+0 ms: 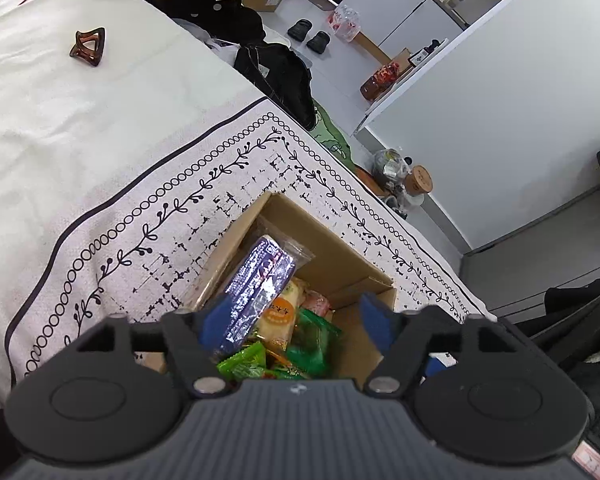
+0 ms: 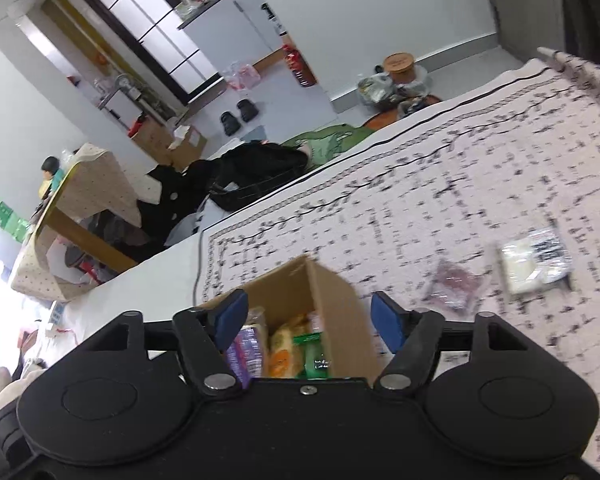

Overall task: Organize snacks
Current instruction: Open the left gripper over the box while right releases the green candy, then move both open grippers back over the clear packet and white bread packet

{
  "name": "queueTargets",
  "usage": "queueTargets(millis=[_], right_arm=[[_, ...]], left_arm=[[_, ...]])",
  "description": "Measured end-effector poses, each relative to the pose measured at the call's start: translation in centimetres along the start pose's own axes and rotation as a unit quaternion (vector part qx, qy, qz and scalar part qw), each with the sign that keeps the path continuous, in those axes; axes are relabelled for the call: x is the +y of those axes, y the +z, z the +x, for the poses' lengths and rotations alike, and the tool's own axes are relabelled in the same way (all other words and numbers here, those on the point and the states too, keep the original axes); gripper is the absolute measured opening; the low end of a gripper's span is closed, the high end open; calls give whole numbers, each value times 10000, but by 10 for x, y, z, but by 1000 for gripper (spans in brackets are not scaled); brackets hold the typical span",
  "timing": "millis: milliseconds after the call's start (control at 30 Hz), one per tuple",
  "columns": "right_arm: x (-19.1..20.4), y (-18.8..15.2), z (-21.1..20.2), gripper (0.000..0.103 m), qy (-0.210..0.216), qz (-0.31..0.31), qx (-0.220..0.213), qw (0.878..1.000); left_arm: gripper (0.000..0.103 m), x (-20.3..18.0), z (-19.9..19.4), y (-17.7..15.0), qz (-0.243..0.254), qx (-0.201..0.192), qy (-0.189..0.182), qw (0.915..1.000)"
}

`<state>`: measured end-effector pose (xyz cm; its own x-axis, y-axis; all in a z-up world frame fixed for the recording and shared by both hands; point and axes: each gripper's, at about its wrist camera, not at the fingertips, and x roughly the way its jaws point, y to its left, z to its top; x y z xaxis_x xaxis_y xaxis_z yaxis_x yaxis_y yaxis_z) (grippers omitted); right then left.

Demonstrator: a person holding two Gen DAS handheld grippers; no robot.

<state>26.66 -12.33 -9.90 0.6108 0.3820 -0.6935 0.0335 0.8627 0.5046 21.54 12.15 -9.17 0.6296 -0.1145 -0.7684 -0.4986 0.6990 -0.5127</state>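
Note:
An open cardboard box stands on the patterned tablecloth. It holds a purple snack pack, an orange-labelled pack and green packets. My left gripper is open and empty, right above the box. In the right wrist view the box sits between my fingers; my right gripper is open and empty above it. Two loose snacks lie on the cloth to the right: a reddish packet and a white pack.
A brown hair claw lies on the white cloth at far left. Beyond the table edge the floor holds black bags, shoes and jars. A second covered table stands at left.

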Motion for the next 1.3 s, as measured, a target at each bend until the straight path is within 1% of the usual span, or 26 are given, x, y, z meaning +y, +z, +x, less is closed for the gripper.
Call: queueTargets(millis=[33,133,200,267,333,500,667,767,867,933,1000,1133,1233,1300], right_arm=[[-4,1,-2,69,-35,7,3,10000],[-18,2,-12,74,-196,52,-14,9998],[-28,3,-18,83,-265,125,-24,9996],[-38,4,-23,88,-348,201,-34,9992],[-48,6,-29,90,-416,249,-59,9988],[-72,10,-42,93,-525,335,-139,9980],[-92,13,-49,96,-561,392,-193,9975],[-103,13,-51,103,-405,464,-229,9978],[-110,14,-52,103,-386,427,-227,9981],[-117,16,-51,103,-410,365,-233,9982],[-124,16,-50,103,-429,296,-238,9984],[-141,14,-44,103,-483,172,-200,9985],[-156,9,-41,103,-512,215,-193,9983],[-162,7,-37,103,-500,310,-165,9981]], left_arm=[[78,-1,0,-1,7,-3,10,10000],[82,-6,2,-6,82,2,35,10000],[83,-12,2,-9,140,33,32,9999],[84,-18,2,-13,205,41,1,9998],[89,-26,1,-18,298,-3,-33,9996],[94,-46,1,-32,555,-55,-149,9983],[95,-63,1,-45,796,-89,-259,9964],[95,-73,1,-54,973,-126,-356,9945],[99,-84,-3,-62,1190,-297,-352,9918],[103,-89,-5,-66,1225,-429,-380,9908],[103,-92,-4,-68,1216,-433,-446,9906],[103,-104,1,-78,1482,-434,-540,9865],[103,-106,7,-84,1398,-377,-645,9874],[103,-109,9,-88,1432,-412,-585,9871]])
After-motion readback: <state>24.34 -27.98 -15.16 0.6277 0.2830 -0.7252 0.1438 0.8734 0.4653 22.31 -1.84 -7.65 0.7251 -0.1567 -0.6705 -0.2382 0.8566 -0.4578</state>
